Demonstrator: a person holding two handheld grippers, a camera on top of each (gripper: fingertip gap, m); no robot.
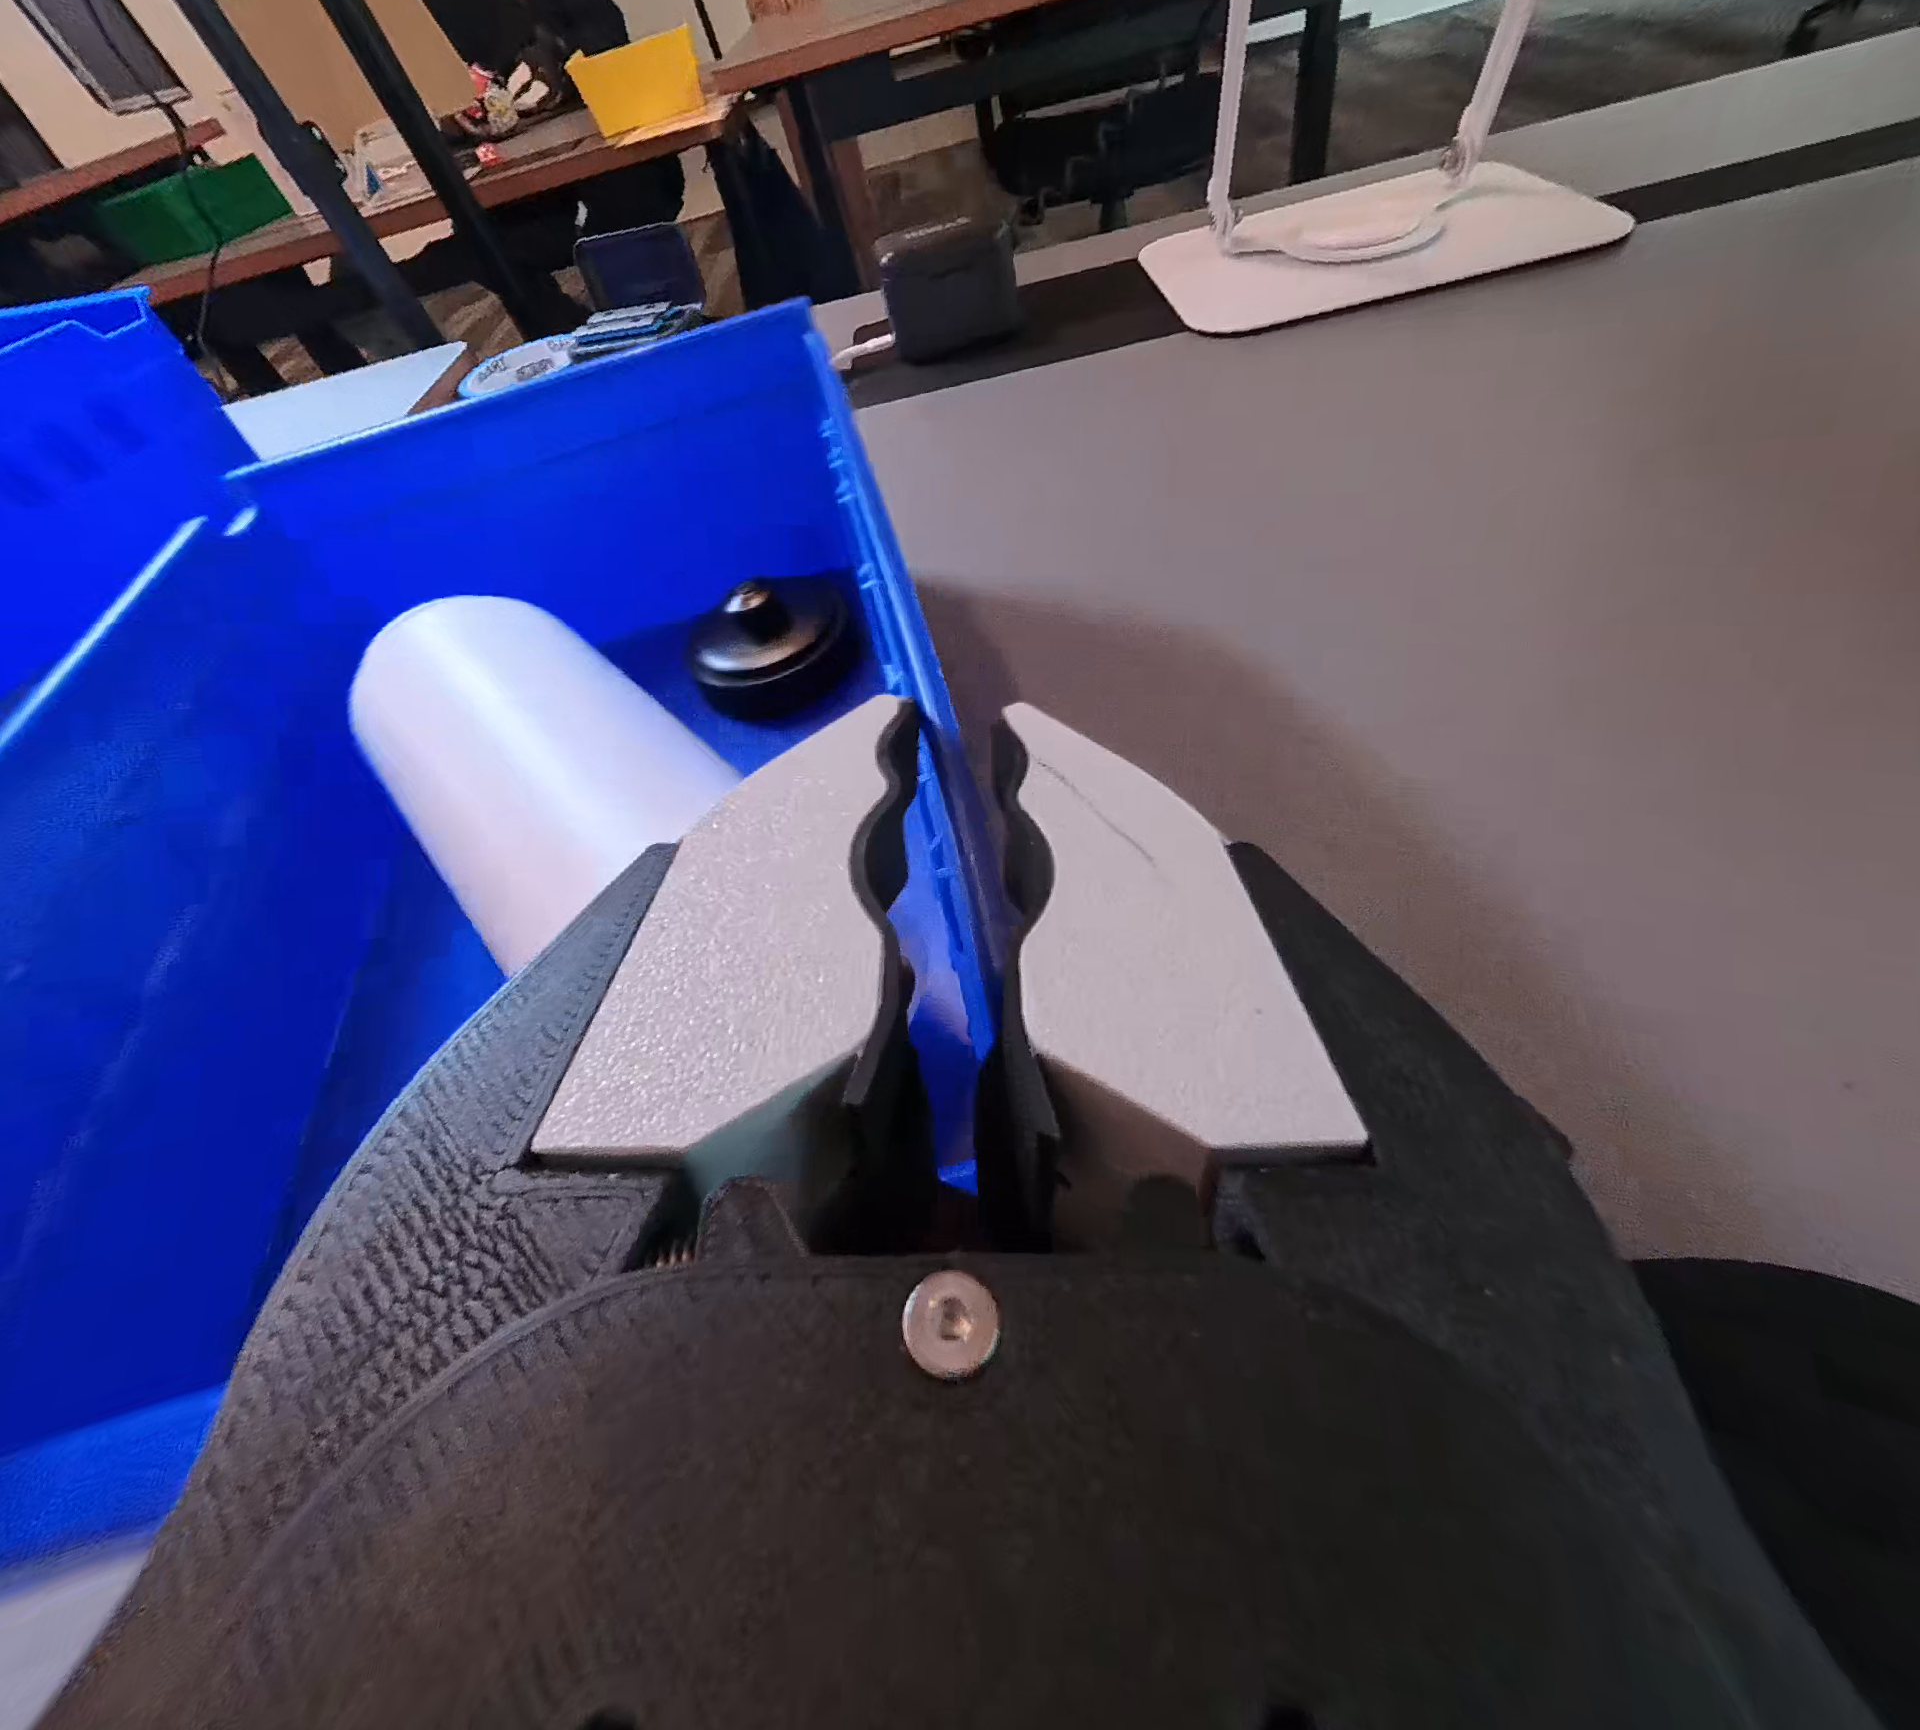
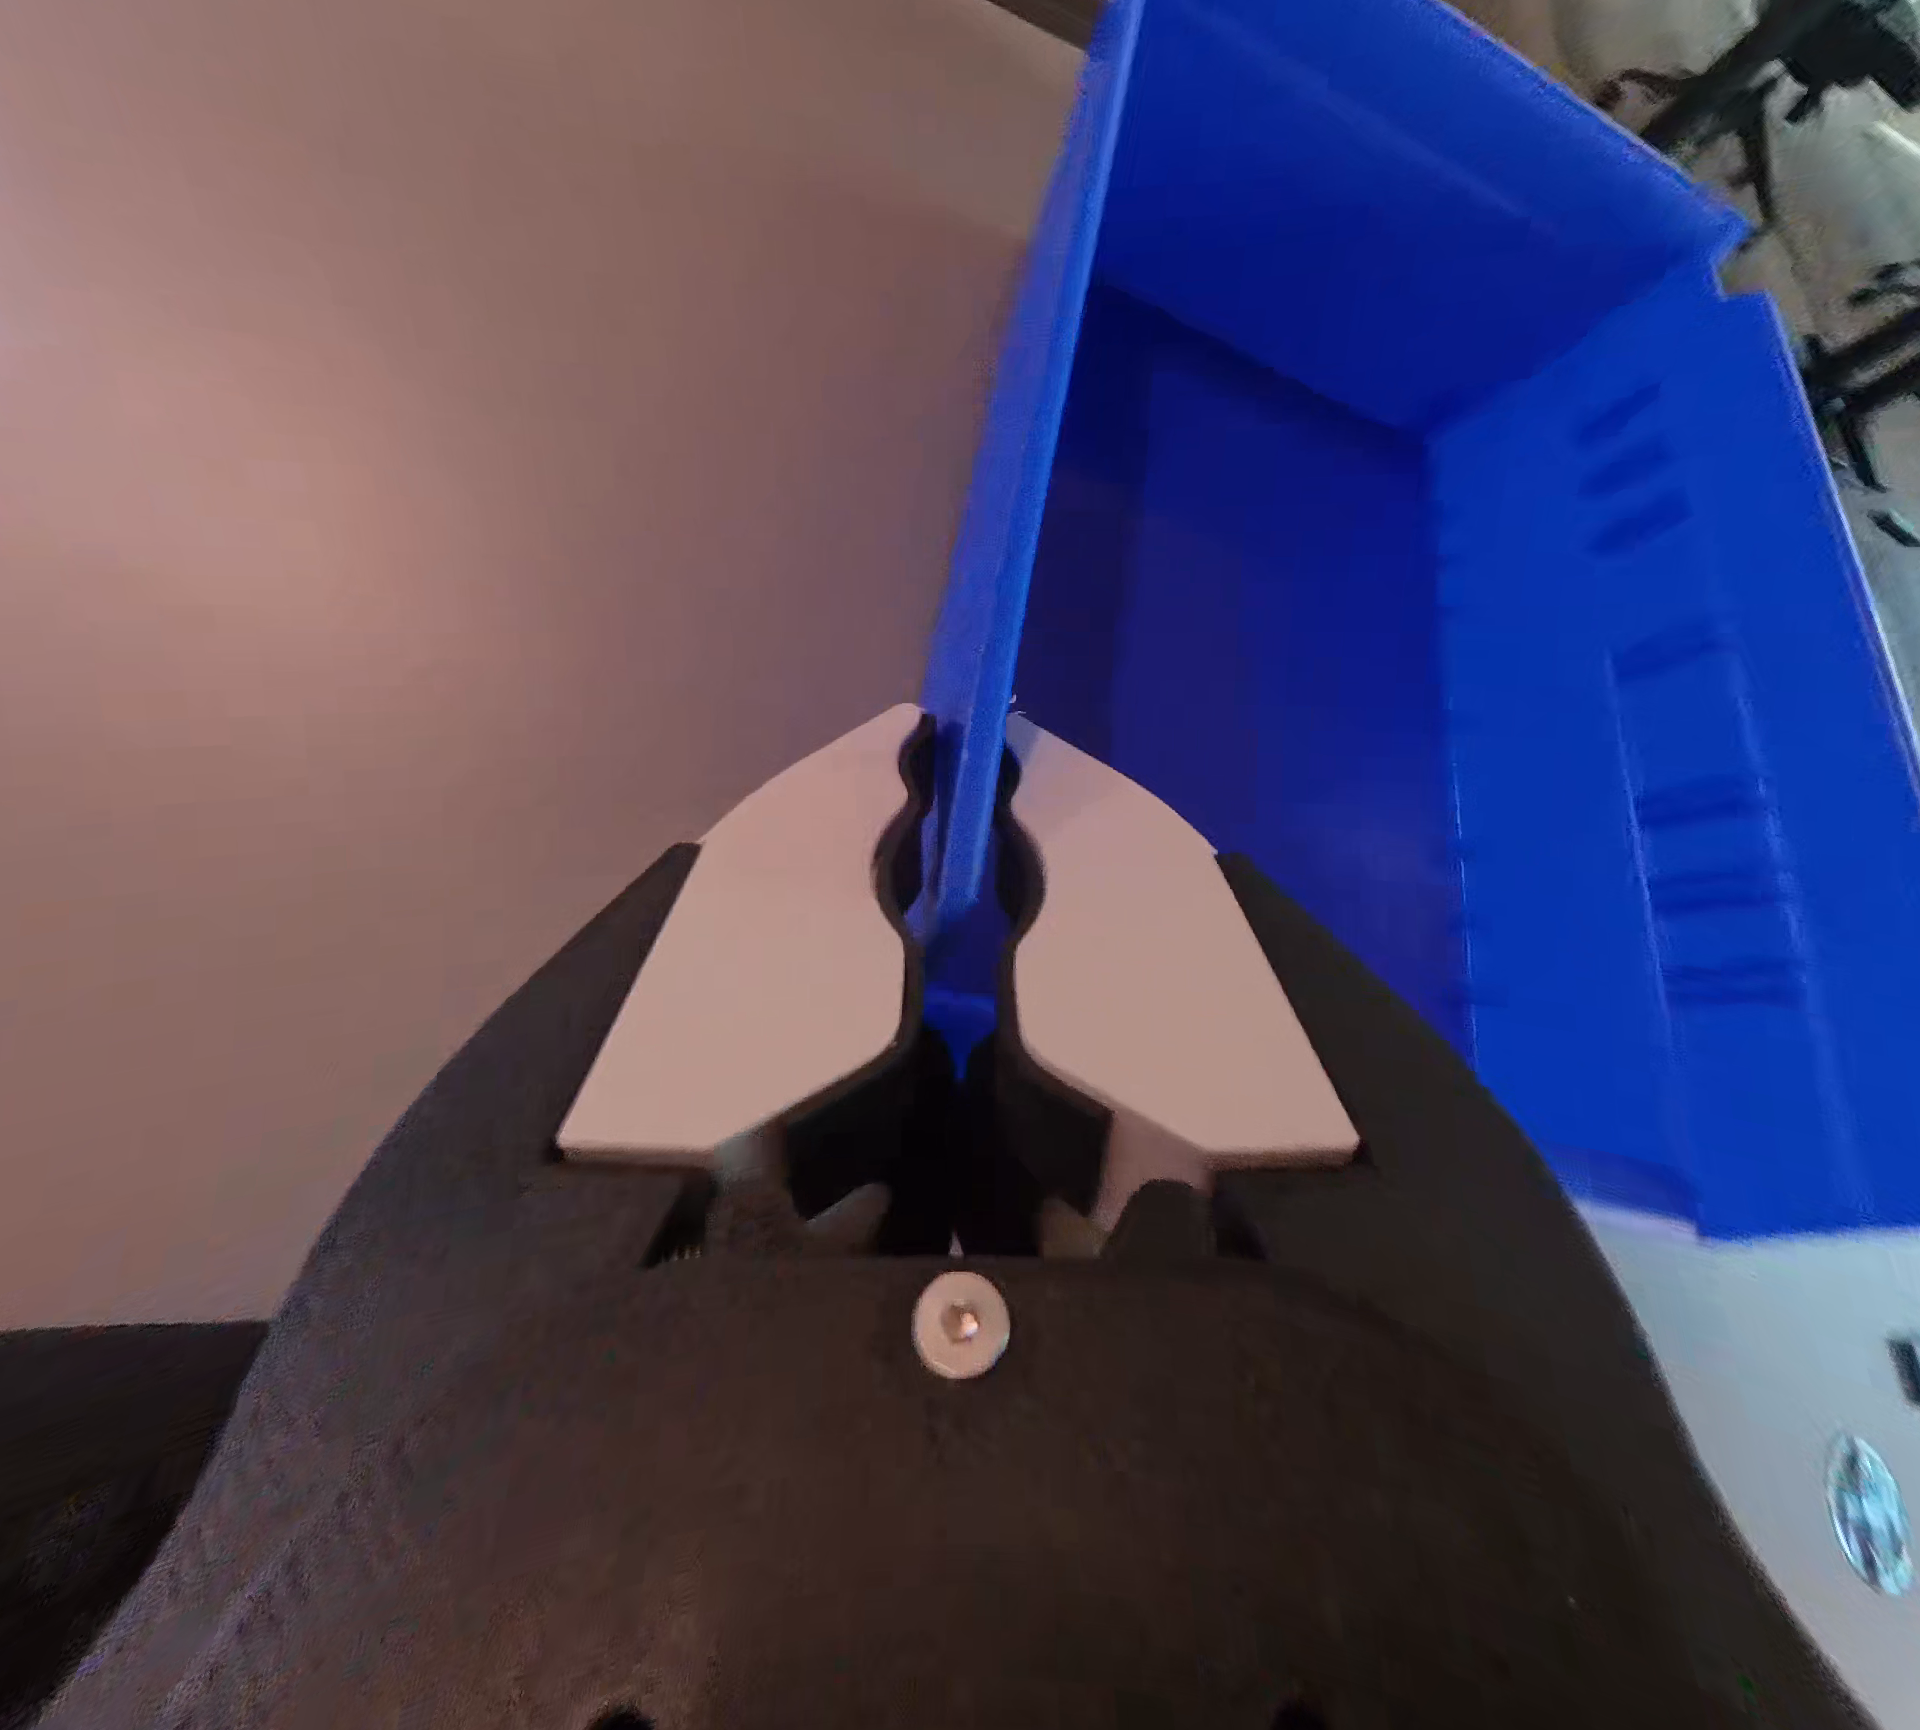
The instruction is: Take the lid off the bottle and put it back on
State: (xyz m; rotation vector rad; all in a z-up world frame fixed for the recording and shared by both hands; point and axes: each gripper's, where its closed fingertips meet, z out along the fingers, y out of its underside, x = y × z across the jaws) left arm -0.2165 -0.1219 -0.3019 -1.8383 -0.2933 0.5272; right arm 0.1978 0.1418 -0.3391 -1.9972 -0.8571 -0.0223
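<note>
So both tongs are clamped onto walls of bright blue plastic bins. The left gripper, with grey finger plates and wavy black rubber pads on a black printed body, is pinched onto the thin side wall of a bright blue plastic bin, one finger inside and one outside over the table. The right gripper has a blue bin's wall squeezed between its pads the same way; that view's bin interior looks bare, and I can't tell if it's the same bin. The task's thing is in the left view's bin: a smooth white cylindrical bottle lying on its side on the bin floor, plain matte, no markings visible, its near end hidden behind the left finger. Just beyond it, near the far right corner of the bin, sits a round black domed lid with a little knob on top, off the bottle, apart from it. The bins sit on a grey-brown tabletop, with a white flat-based stand farther back.
</note>
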